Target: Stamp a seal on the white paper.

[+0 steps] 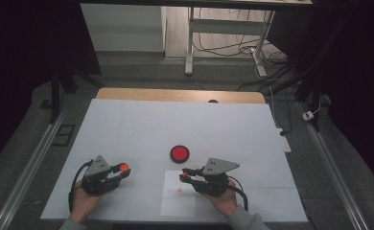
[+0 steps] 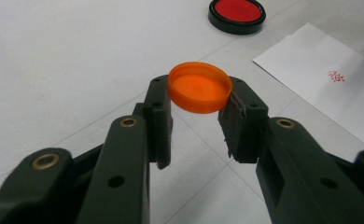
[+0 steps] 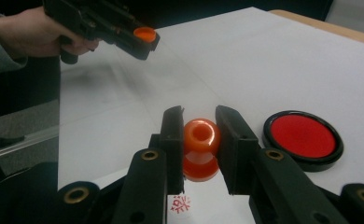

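Note:
A round orange cap (image 2: pixel 199 87) is pinched by its rim between the pads of my left gripper (image 2: pixel 199 99), which is shut on it, hollow side up, above the table. In the high view that gripper (image 1: pixel 122 169) sits at the lower left. My right gripper (image 3: pixel 199 122) is shut on an orange hourglass-shaped stamp (image 3: pixel 201 149), held level with its hollow end toward the camera. In the high view it (image 1: pixel 185 175) hovers over a white paper sheet (image 1: pixel 179 196). A red stamp mark (image 3: pixel 180 204) shows on the paper under the stamp.
A round black ink pad with a red face (image 1: pixel 179 154) lies just beyond the paper, between the two grippers. The white table cover (image 1: pixel 142 124) stretches back to a wooden edge. Cables and a desk frame stand on the floor behind.

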Available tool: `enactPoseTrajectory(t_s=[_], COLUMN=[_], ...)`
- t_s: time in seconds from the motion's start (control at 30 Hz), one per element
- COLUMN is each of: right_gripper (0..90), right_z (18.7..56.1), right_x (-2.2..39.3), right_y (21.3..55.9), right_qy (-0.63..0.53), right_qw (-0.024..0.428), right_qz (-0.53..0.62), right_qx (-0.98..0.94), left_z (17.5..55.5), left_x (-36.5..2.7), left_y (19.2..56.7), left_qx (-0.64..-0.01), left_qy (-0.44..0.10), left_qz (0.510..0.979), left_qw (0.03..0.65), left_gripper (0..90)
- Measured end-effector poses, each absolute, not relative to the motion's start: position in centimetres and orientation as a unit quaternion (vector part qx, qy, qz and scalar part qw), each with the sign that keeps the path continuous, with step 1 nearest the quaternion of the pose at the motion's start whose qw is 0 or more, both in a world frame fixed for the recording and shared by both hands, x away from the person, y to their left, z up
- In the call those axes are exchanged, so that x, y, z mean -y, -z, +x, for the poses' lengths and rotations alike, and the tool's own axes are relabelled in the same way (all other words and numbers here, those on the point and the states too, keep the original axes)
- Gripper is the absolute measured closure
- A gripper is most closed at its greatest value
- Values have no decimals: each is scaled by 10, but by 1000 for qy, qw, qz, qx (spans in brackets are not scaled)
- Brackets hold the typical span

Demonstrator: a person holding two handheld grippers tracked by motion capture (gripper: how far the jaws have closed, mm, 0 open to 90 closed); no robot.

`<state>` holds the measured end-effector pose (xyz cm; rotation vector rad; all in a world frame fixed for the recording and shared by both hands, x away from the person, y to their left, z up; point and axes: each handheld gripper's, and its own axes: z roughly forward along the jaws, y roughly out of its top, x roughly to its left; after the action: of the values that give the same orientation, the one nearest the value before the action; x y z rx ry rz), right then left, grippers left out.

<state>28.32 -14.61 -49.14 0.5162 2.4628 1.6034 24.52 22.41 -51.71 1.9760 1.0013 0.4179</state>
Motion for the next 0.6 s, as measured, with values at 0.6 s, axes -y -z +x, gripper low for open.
enactPoseTrajectory(t_s=[0.6], right_gripper=[725], right_z=[294], right_x=[164], right_y=[470], right_qy=[-562], right_qw=[110], right_qz=[195], right_qx=[-796], left_z=[246], left_x=[-224], left_y=[519], left_qx=[-401], left_qy=[-170], left_qz=[793], left_qw=[427], left_gripper=[645])
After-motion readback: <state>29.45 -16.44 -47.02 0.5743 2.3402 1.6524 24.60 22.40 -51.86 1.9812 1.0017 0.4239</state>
